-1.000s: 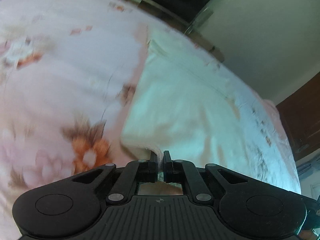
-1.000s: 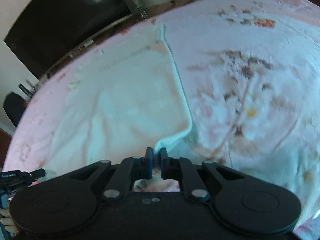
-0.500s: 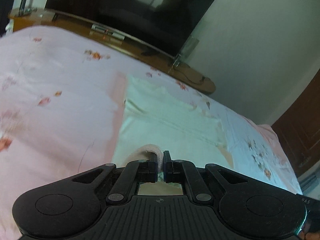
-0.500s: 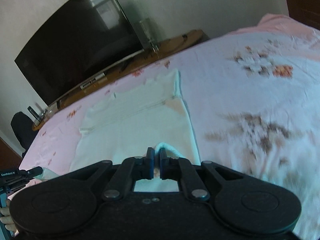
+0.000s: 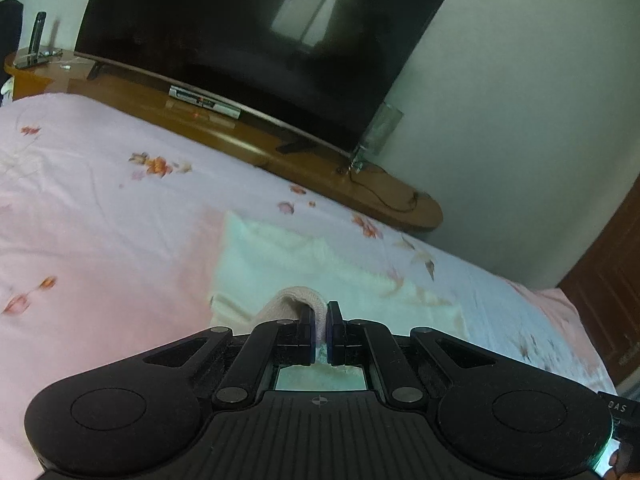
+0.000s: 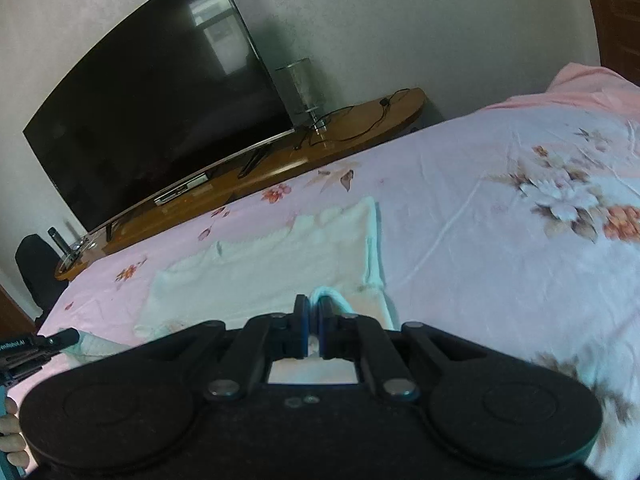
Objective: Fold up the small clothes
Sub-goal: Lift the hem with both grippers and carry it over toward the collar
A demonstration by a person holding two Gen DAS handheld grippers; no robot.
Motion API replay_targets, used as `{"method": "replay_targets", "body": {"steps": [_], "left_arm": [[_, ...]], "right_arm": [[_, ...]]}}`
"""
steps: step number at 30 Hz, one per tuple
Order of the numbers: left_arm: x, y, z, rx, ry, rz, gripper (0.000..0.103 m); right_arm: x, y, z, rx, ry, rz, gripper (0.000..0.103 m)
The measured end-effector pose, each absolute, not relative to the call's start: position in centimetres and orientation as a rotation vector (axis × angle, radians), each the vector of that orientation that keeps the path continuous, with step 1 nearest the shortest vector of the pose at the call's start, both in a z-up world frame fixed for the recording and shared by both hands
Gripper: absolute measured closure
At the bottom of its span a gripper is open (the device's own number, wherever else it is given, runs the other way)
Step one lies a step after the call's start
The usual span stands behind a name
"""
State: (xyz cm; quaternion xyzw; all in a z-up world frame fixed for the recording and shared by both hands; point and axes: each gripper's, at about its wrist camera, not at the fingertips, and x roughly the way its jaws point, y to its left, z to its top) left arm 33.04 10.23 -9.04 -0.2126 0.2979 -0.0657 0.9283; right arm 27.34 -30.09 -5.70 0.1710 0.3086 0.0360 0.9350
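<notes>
Floral bedsheet, TV behind — both grippers' fingers pinch white garment edge.

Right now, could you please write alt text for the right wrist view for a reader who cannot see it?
The right gripper is shut on the near edge of a pale garment spread on a pink floral bedspread. Beyond the bed, a dark television stands on a wooden shelf against the wall.

Dim, soft indoor light; a window glares in the dark television screen. Fisheye bends edges; near bedsheet slightly blurred.
</notes>
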Motion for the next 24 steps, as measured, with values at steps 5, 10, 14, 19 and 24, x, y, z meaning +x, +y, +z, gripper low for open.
{"method": "replay_targets", "body": {"steps": [5, 10, 14, 19, 24], "left_arm": [[38.1, 9.6, -10.0, -0.457, 0.591, -0.091, 0.099], [42.9, 9.2, -11.1, -0.470, 0.579, -0.056, 0.099], [46.5, 8.9, -12.6, -0.485, 0.600, -0.022, 0.099], [50.0, 8.1, -14.2, -0.459, 0.622, 0.012, 0.099], [52.4, 7.2, -15.5, -0.415, 0.653, 0.030, 0.099]], "right_arm": [[32.4, -30.0, -6.2, 0.331, 0.612, 0.079, 0.097], [38.0, -30.6, -7.1, 0.325, 0.612, 0.069, 0.097], [42.4, -31.6, -8.8, 0.383, 0.641, 0.046, 0.097], [46.3, -31.6, -10.9, 0.353, 0.671, 0.026, 0.098], [48.8, -31.4, -12.7, 0.322, 0.706, 0.005, 0.098]]}}
